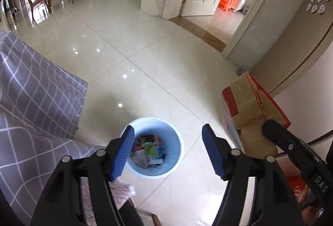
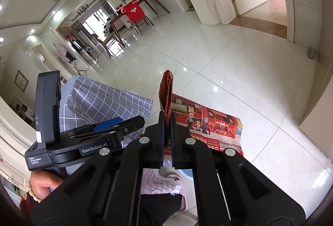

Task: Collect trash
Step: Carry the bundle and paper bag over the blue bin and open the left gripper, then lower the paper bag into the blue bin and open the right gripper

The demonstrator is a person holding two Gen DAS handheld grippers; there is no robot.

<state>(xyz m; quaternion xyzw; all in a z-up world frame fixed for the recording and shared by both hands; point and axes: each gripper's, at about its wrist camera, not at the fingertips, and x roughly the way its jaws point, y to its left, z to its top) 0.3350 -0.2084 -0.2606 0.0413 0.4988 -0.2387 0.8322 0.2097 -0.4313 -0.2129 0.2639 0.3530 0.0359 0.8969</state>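
- Blue ribbed pads of the left gripper are seen spread wide at the bottom of the left wrist view, with nothing held between them.
- Between them, lower centre, a round pale-blue plastic wastebasket is seen standing on the glossy cream floor tiles, with mixed colourful wrappers inside.
- At the bottom centre of the right wrist view, the right gripper is clenched on the folded top edge of a red printed paper bag.
- In the left wrist view that bag is seen at lower right, just beside the wastebasket.
- Grey grid-patterned cloth is seen draped at the left edge.
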